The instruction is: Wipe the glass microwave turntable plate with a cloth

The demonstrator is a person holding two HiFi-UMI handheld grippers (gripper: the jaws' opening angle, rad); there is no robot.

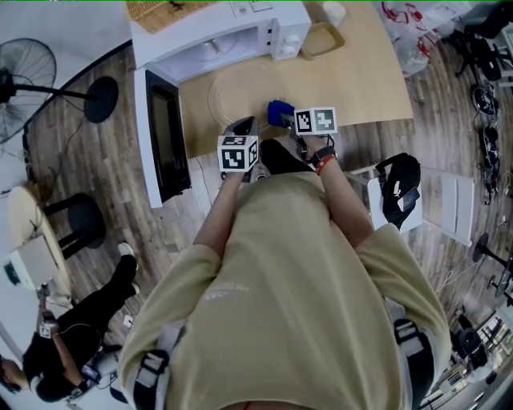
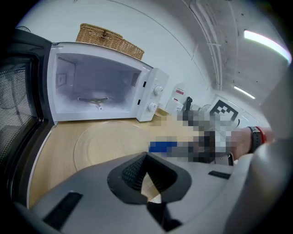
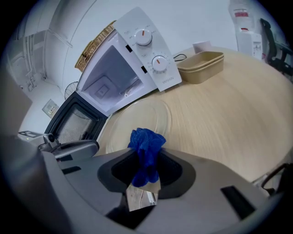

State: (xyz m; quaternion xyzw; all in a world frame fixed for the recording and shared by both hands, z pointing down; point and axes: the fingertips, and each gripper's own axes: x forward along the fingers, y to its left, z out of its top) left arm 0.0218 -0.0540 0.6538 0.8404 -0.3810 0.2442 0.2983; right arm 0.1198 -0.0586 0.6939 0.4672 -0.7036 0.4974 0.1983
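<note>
1. The cloth [image 3: 145,145] is deep blue.
2. The turntable plate [image 2: 105,141] is clear glass with faint concentric rings.
3. The microwave [image 2: 151,98] is white. Its door [image 2: 18,114], at the frame's left, is black with a dotted mesh, and its knobs [image 3: 143,36] carry orange marks.
4. The table [image 3: 229,123] is pale wood grain.
5. The basket [image 2: 110,39] is woven tan wicker.
6. The tray [image 3: 201,67] is beige.
7. The left gripper [image 2: 146,157] and right gripper [image 3: 145,160] are grey with black ribbed pads. Their marker cubes [image 1: 238,152] show black-and-white squares.

Turntable plate [image 1: 239,92] lies on the table [image 1: 369,80] right in front of the microwave [image 1: 216,36]. Wicker basket [image 1: 160,10] on top, tray [image 1: 322,38] to its right, cloth [image 1: 279,112] by the plate's near edge.
</note>
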